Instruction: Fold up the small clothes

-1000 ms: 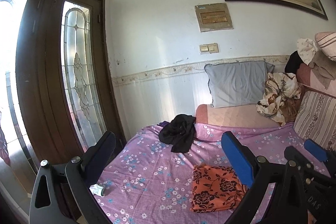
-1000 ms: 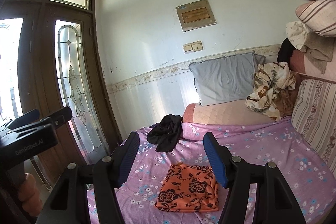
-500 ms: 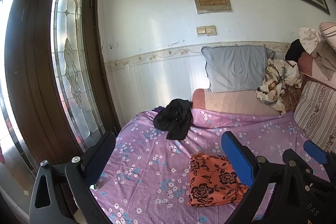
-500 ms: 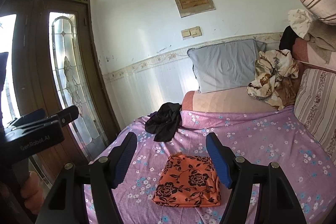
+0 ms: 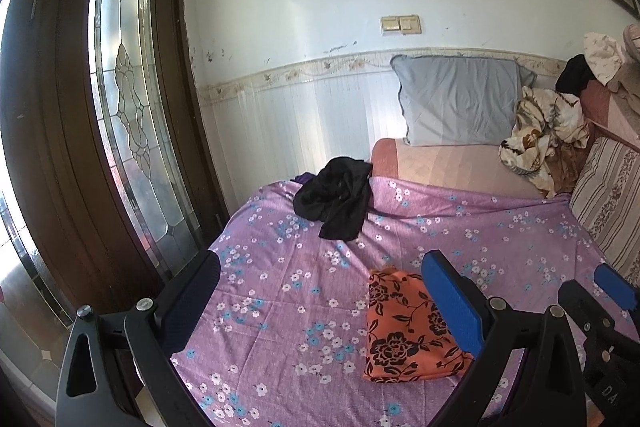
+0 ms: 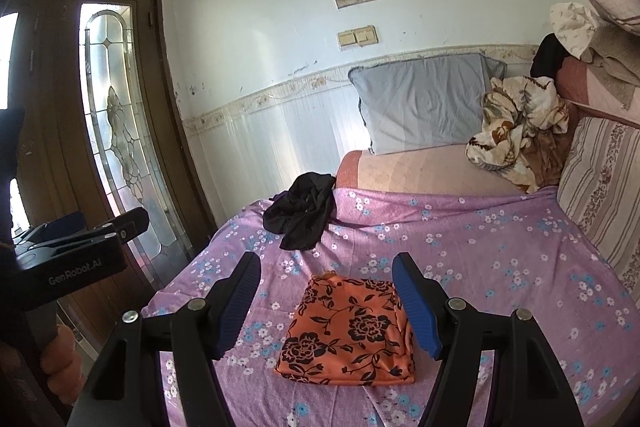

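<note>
Both grippers are dropping and pitching down toward the bed vs a second ago. Right gripper (image 6: 326,301) is hanging wide open, empty, framing the folded orange floral cloth (image 6: 348,335) on the purple sheet (image 6: 480,259). Left gripper (image 5: 320,301) is also gaping, empty. Black garment (image 5: 334,201) is lying crumpled at the far edge, likely next to fold.

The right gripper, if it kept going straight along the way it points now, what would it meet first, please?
Most likely the folded orange floral cloth, which lies on the purple bedsheet directly ahead, framed between the right gripper's open, empty jaws. Depth is hard to judge; a shallower line might instead reach the black garment beyond.
</note>
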`<state>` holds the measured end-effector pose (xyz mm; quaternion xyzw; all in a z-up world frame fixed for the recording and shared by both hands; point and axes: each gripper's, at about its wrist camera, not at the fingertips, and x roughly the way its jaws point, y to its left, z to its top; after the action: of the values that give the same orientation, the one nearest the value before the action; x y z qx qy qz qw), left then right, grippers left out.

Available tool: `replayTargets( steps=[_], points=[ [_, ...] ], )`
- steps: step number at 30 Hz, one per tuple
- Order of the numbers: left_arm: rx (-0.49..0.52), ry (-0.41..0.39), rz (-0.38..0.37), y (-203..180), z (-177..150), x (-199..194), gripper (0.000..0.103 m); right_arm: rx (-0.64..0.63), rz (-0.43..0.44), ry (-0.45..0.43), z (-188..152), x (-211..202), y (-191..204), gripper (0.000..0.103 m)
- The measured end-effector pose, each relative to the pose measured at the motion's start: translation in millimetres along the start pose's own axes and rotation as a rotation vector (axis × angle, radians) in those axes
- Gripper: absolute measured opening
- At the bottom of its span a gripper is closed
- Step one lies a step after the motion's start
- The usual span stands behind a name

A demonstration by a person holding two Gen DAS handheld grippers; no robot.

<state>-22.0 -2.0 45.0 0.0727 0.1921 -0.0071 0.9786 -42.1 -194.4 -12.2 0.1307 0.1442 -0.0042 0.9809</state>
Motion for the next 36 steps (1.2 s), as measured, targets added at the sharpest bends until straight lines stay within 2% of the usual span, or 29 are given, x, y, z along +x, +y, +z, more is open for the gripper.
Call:
replayTargets(
  steps=[8, 18, 36],
  points=[
    [0.013, 0.034, -0.017, -11, -4, 15, 0.101, 0.015, -0.017, 0.035, -9, 11, -12, 0.072],
    [0.028, 0.035, -0.029, -20, -3, 18, 0.101, 0.041, -0.034, 0.044, -9, 14, -24, 0.072],
    [0.002, 0.026, -0.062, -9, -4, 19, 0.101, 0.011, -0.063, 0.055, -10, 10, -11, 0.072]
  ],
)
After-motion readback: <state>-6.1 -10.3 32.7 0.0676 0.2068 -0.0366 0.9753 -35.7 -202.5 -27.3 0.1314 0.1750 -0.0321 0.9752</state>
